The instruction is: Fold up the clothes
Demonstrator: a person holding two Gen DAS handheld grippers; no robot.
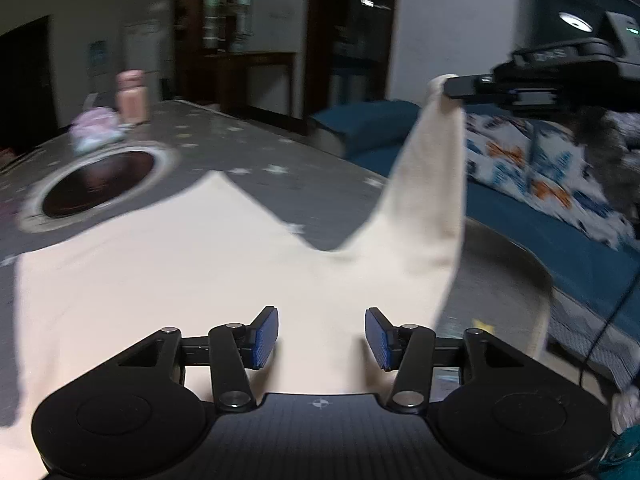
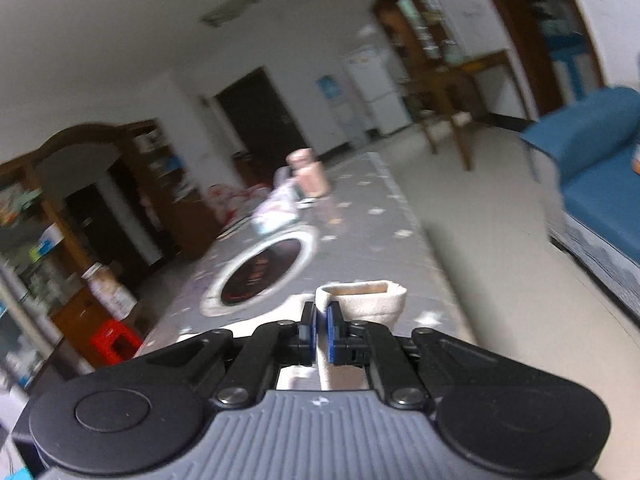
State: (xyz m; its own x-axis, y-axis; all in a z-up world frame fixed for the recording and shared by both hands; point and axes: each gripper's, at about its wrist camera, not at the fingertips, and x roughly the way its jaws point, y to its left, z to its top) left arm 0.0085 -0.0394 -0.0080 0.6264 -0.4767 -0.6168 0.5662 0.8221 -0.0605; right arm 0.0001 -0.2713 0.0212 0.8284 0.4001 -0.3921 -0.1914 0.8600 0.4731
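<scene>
Cream garment (image 1: 168, 280) sleeve pinched by right gripper (image 2: 321, 334), left gripper (image 1: 321, 338) agape

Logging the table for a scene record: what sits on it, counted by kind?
Cream garment: 1
Pink bottle: 1
Pale bundle, too blurred to identify: 1
Dark round inset in the table: 1
Total: 4

One cream garment (image 1: 200, 264), one pink bottle (image 1: 131, 96), one round dark insert (image 1: 98, 184), two claws (image 1: 321, 338)
</scene>
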